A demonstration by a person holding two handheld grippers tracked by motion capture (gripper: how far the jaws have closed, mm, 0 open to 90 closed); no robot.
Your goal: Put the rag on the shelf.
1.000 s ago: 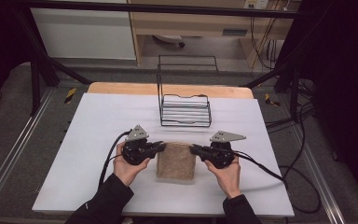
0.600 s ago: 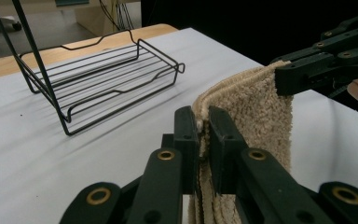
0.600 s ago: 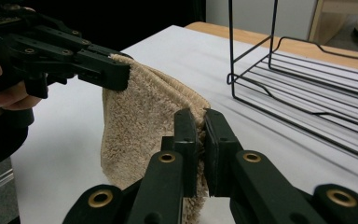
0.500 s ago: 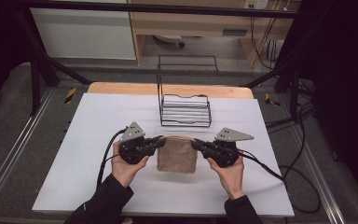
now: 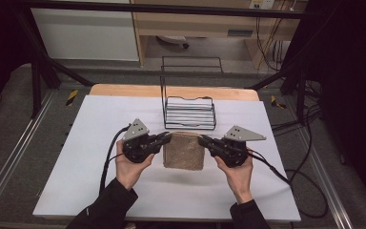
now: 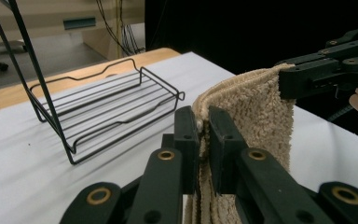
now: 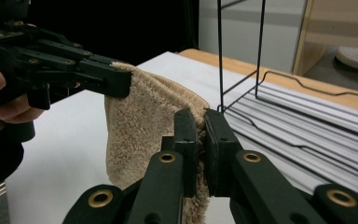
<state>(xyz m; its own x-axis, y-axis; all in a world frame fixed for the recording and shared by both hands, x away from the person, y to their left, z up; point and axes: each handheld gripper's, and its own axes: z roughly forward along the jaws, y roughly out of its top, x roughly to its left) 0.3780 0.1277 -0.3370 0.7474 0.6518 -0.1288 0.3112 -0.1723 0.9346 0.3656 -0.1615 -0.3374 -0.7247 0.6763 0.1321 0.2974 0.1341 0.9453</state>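
Left claw [image 5: 166, 138] and right claw [image 5: 204, 140] each clamped on an upper corner of the folded tan towel [image 5: 184, 150], hanging between them above the white worktop [image 5: 100, 124]. Just beyond, black wire rack [image 5: 189, 112], standing empty.

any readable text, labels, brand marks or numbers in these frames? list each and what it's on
None can be read.
The towel, the wire rack, the white table top and both grippers (left gripper, right gripper) carry no visible lettering.
The grey strip on the wooden furniture behind the table may be a label, but it is too small and blurred to read.
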